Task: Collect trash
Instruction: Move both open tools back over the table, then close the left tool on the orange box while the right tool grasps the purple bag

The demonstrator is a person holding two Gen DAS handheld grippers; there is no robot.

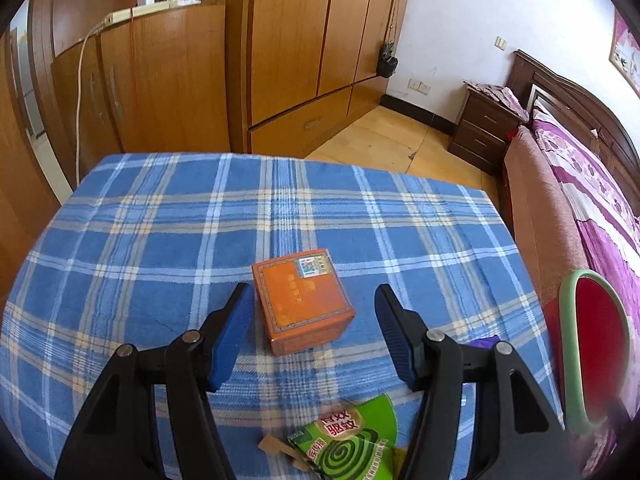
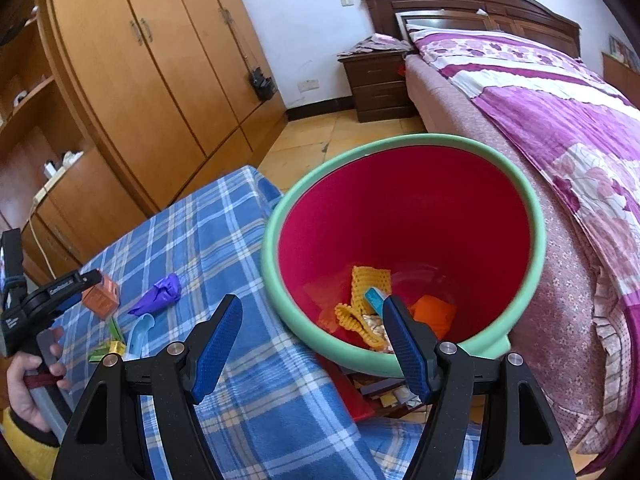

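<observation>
Left gripper (image 1: 314, 300): we are holding jaws open around the orange box (image 1: 303, 305).
Right gripper (image 2: 312, 312): jaws gaping, empty, beside the red bin (image 2: 404, 216).

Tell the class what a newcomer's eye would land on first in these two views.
The red bin with a green rim fills the right wrist view, scraps already inside it. In the left wrist view an orange box sits on the blue plaid cloth, between the fingers of the open left gripper.

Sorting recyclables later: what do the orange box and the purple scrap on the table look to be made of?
Orange box: likely printed cardboard with a slightly glossy coat, judging by its crisp folded edges and stuck-on label. Purple scrap: probably thin plastic film or foil, since it is crumpled with shiny creases; the exact material stays unclear.
</observation>
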